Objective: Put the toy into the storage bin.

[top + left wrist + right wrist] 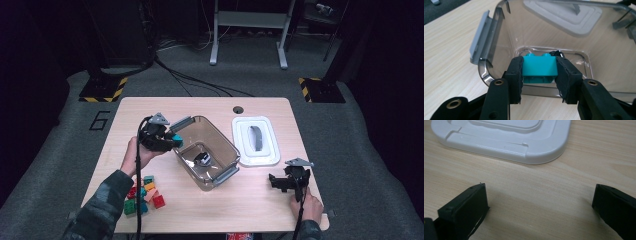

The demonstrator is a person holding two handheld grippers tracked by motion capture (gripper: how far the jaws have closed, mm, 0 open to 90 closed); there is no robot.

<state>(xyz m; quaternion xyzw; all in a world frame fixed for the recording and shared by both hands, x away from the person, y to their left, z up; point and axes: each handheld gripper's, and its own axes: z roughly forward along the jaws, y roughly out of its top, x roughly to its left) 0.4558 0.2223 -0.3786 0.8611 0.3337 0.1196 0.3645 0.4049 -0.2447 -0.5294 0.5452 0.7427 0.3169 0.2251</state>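
Note:
My left gripper (pixel 175 140) is shut on a teal toy brick (pixel 539 68), its pads pressing both ends of the brick (pixel 177 140). It hovers at the left rim of a clear grey plastic bin (pixel 226 151), over the bin's open top (pixel 499 47). A small dark object (pixel 202 159) lies on the bin's floor. My right gripper (pixel 276 182) rests low over the table near the front right, open, with bare wood between its jaws (pixel 539 207). A pile of coloured bricks (pixel 143 195) lies on the table by the left forearm.
The bin's white lid (pixel 256 140) lies flat to the right of the bin, and its near edge (pixel 506 145) is just beyond my right gripper. The wooden table (pixel 260 200) has a round hole (pixel 238 109) at its far edge. Cables and stand legs are on the floor behind.

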